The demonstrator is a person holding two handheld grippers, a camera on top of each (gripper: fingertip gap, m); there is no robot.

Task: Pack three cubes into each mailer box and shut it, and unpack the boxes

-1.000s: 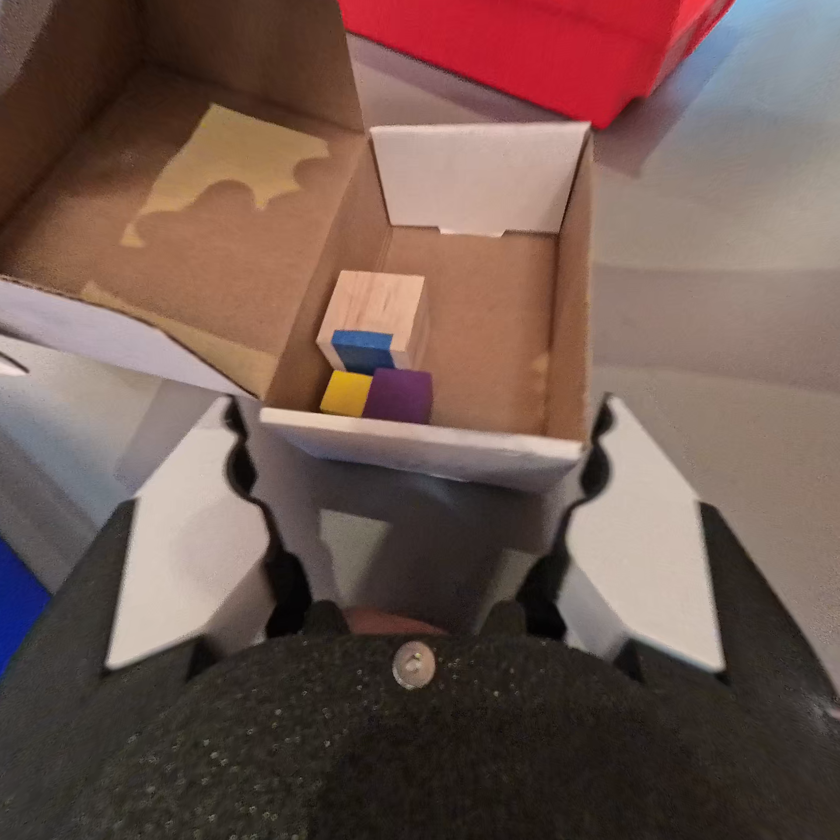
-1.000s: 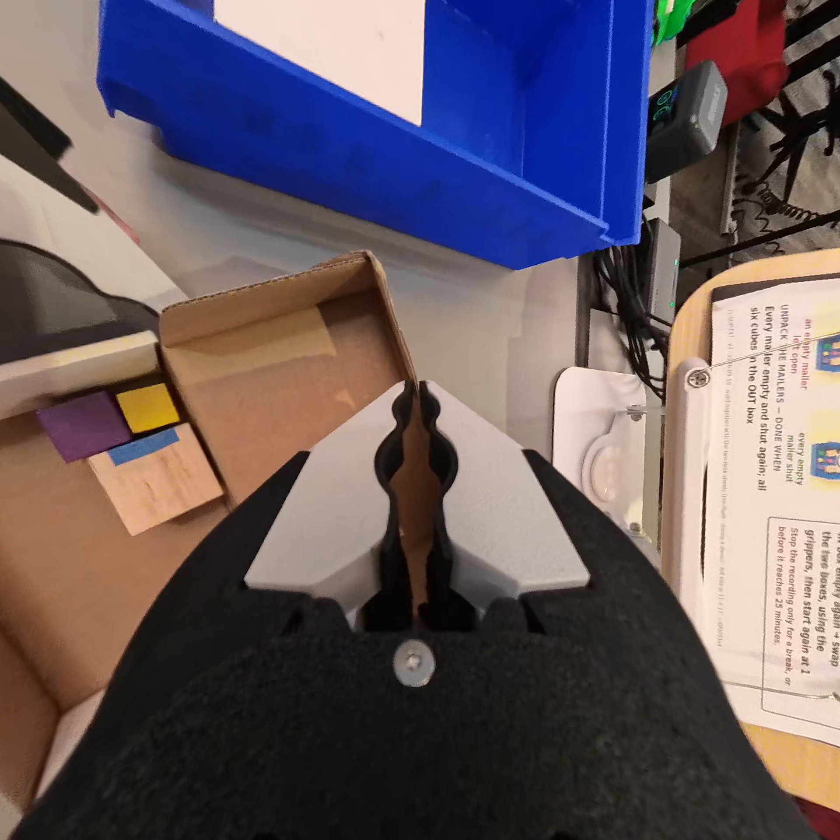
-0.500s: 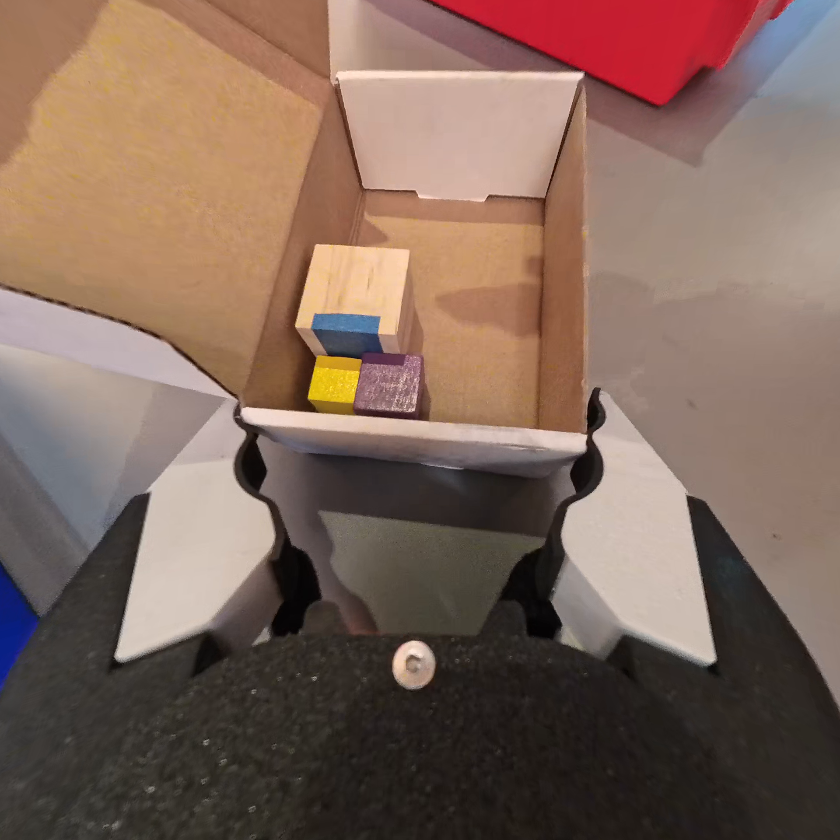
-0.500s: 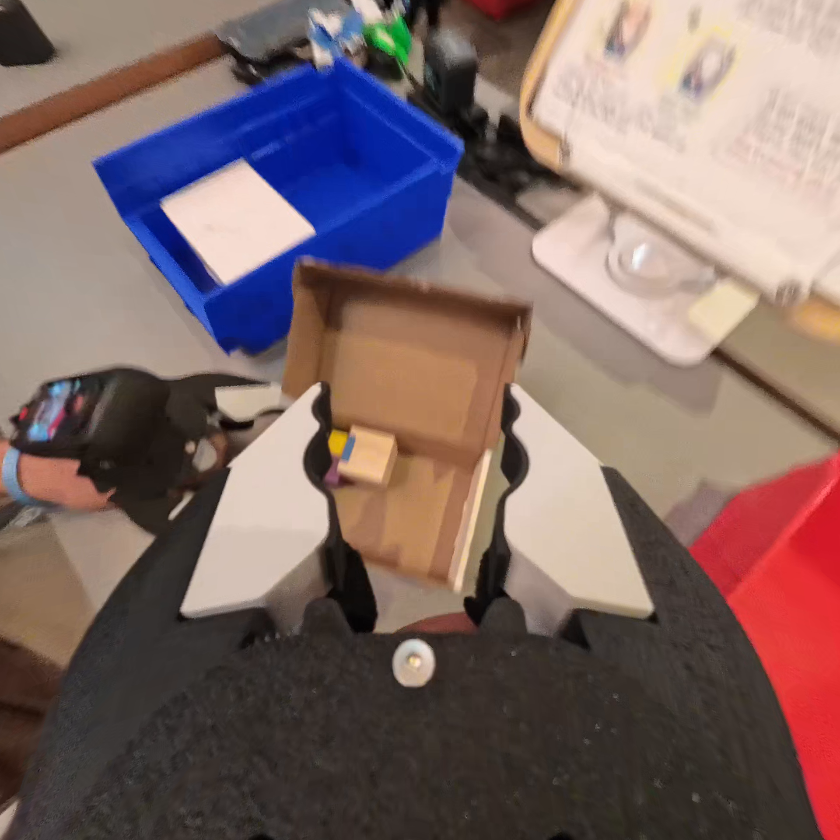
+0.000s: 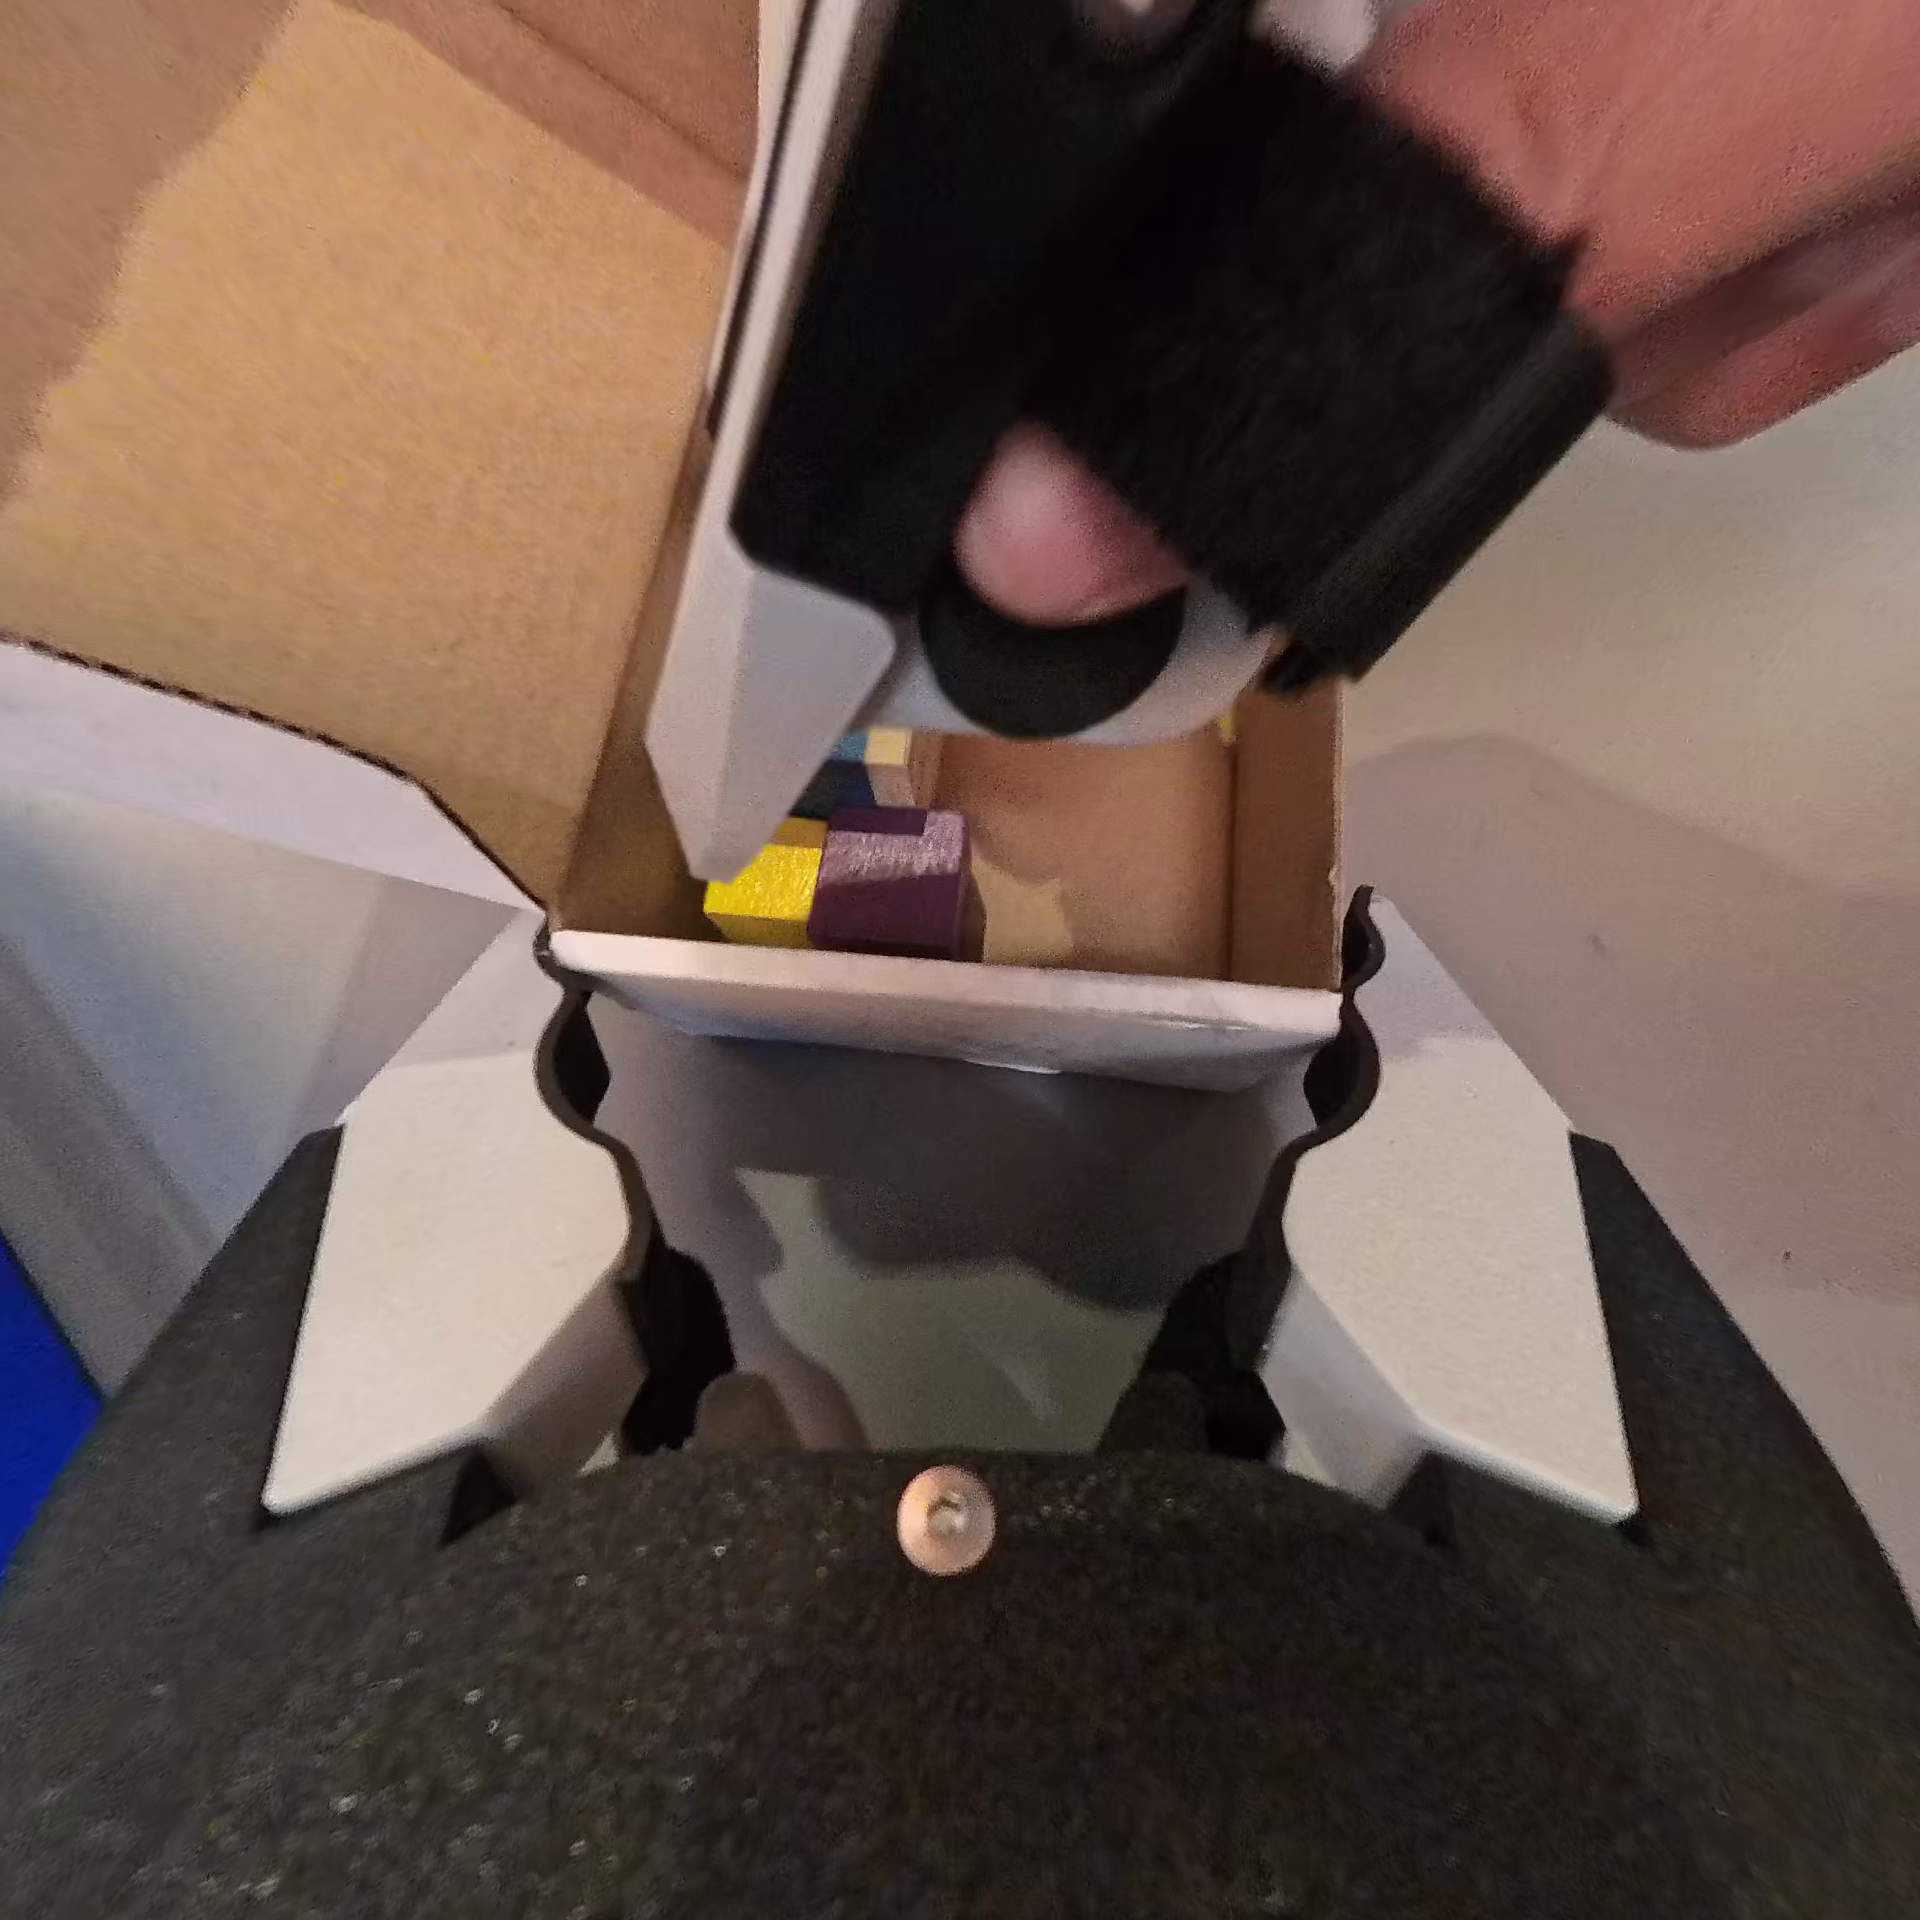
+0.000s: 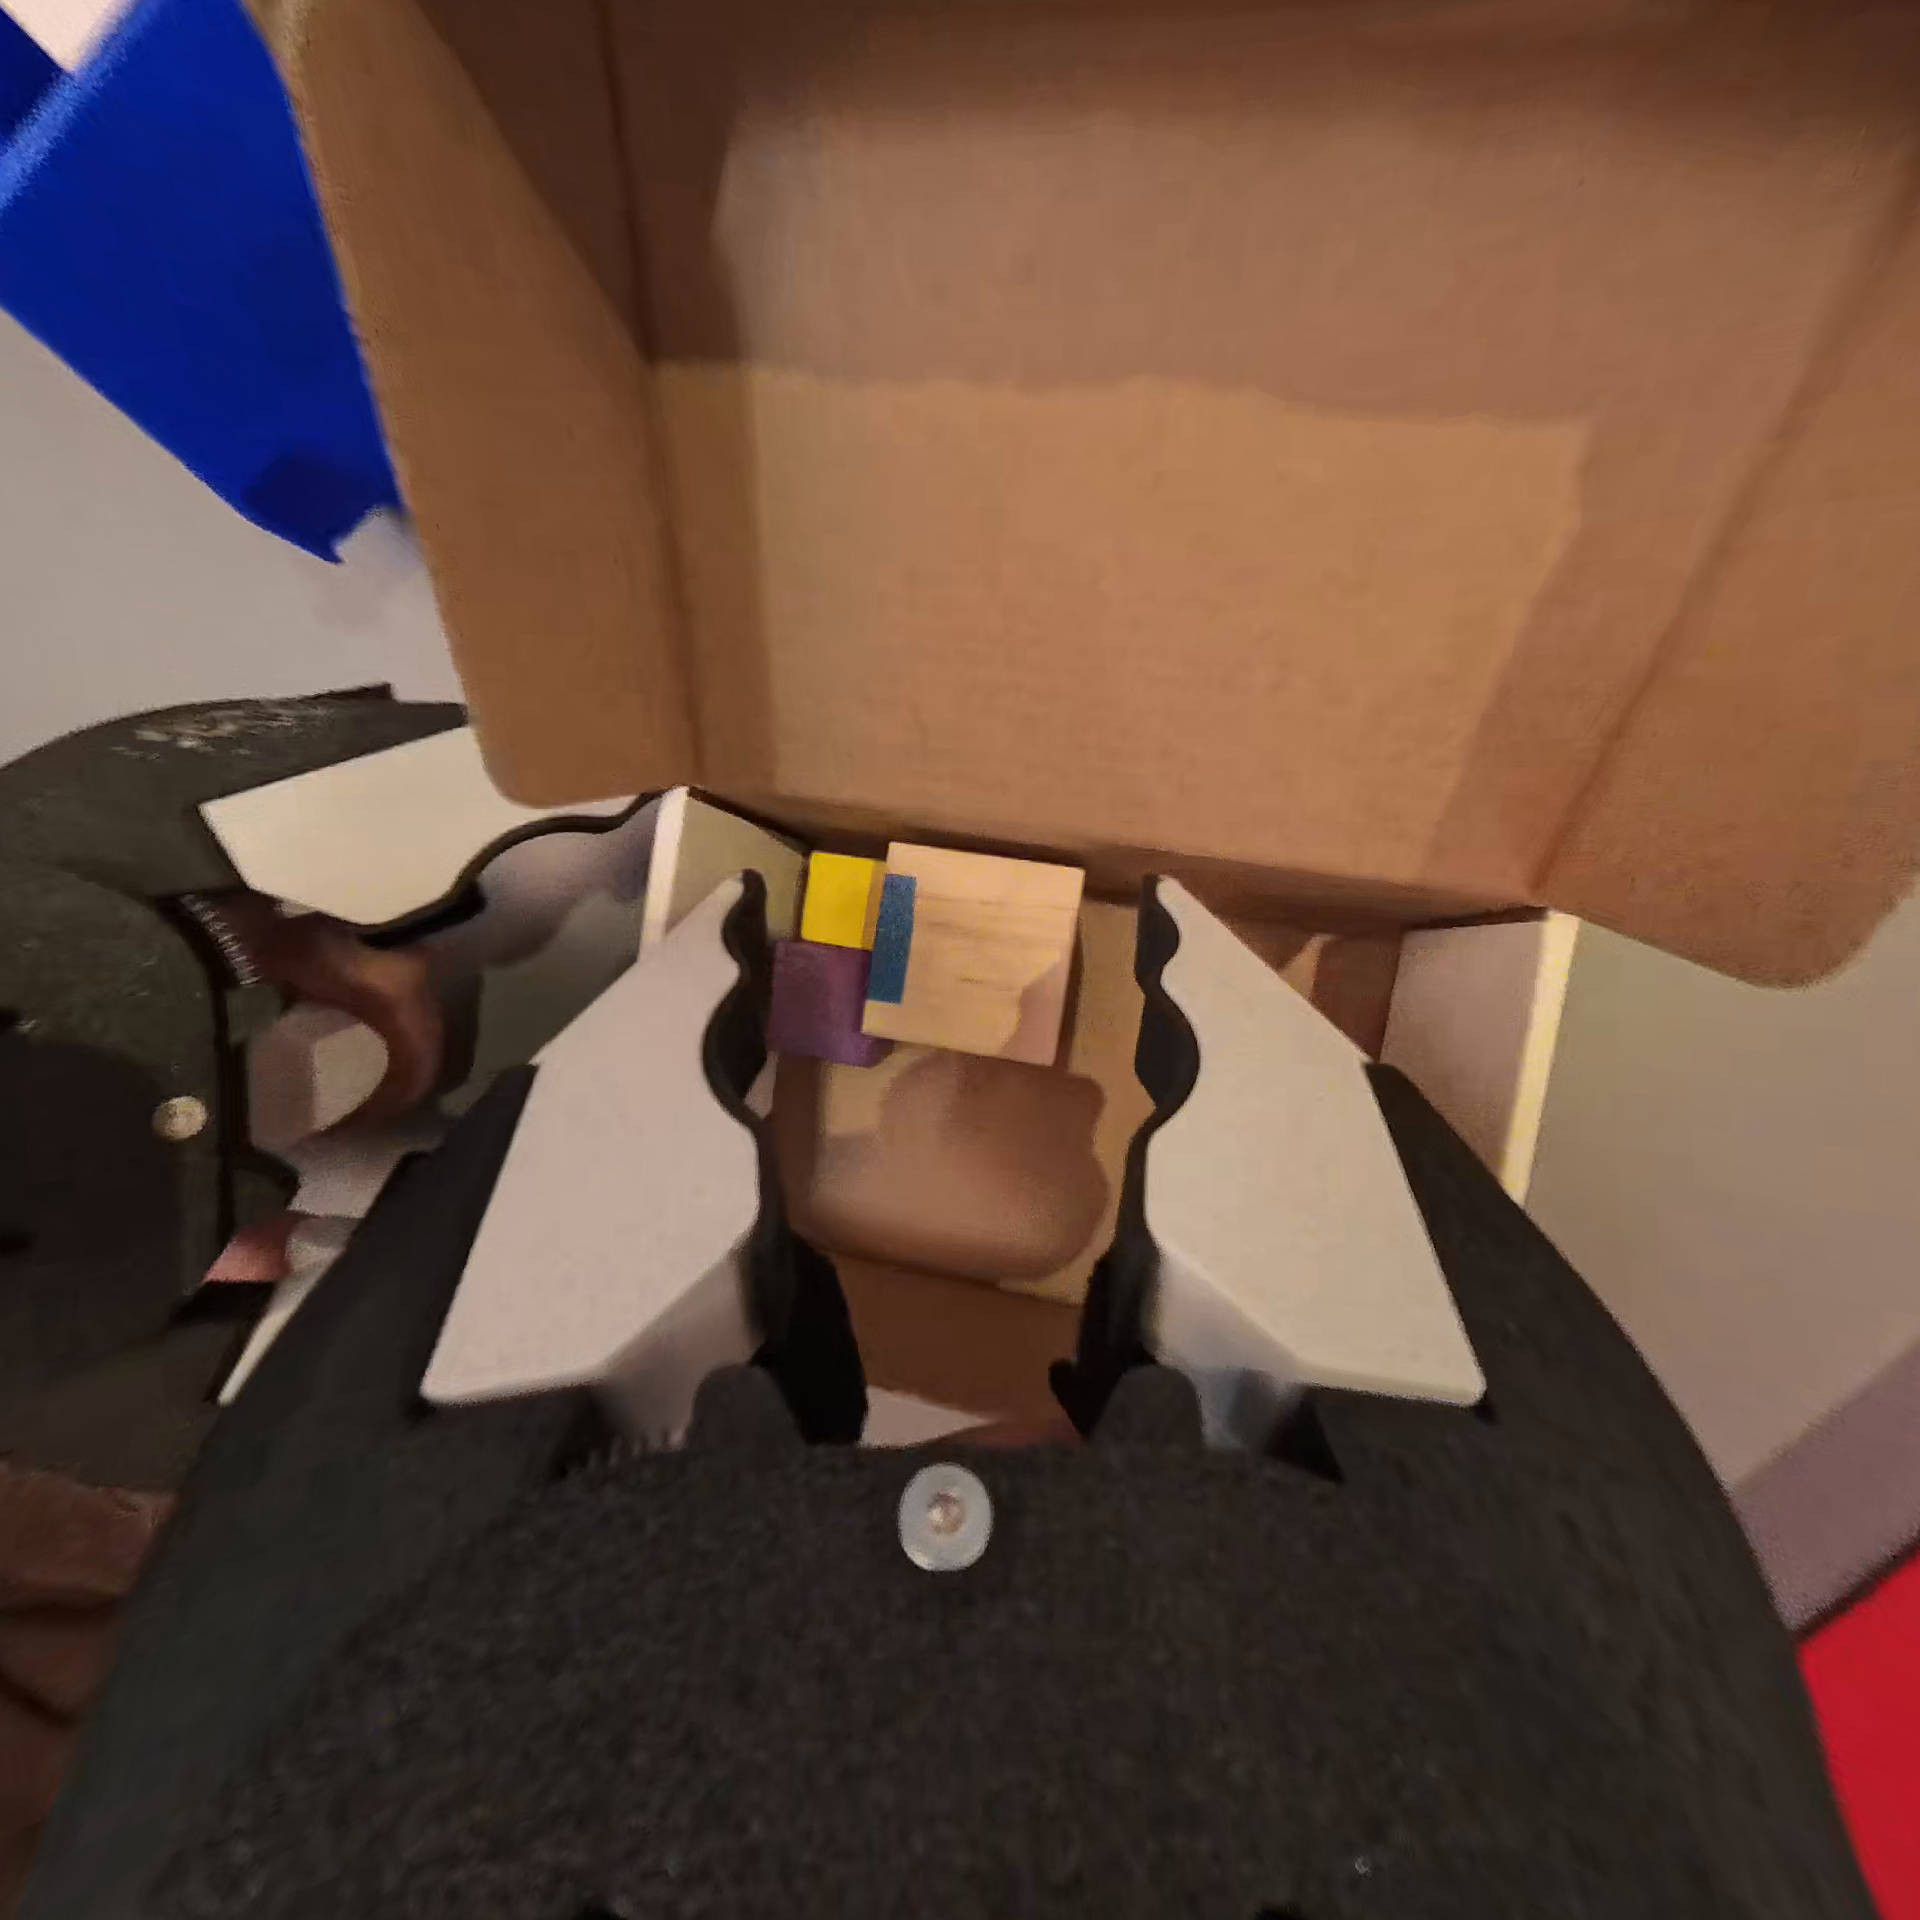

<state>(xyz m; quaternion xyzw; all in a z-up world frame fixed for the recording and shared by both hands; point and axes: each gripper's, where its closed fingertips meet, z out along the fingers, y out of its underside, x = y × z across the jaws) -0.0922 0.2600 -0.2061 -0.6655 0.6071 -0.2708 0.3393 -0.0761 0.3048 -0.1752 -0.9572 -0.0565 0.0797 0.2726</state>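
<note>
An open cardboard mailer box point(image 5: 935, 1003) holds a yellow cube point(image 5: 764, 883), a purple cube point(image 5: 894, 883) and a bigger wooden cube with a blue face point(image 6: 987, 951), packed in one corner. My left gripper point(image 5: 951, 925) is open, and its fingertips flank the box's near wall. My right gripper point(image 6: 940, 935) is open and reaches down into the box, with the wooden cube between its fingertips. One of its fingers point(image 5: 748, 727) touches down beside the yellow cube. The lid point(image 6: 1143, 571) stands upright behind.
A blue bin point(image 6: 156, 260) stands beyond the box at the left. A red bin's edge point(image 6: 1870, 1714) shows at the bottom right. A hand point(image 5: 1662, 208) holds the right gripper above the box. The grey table point(image 5: 1662, 935) lies to the right.
My right gripper let go of the lid flap, opened, swung round and came down into the box over the cubes. My left gripper moved up to the box's near wall.
</note>
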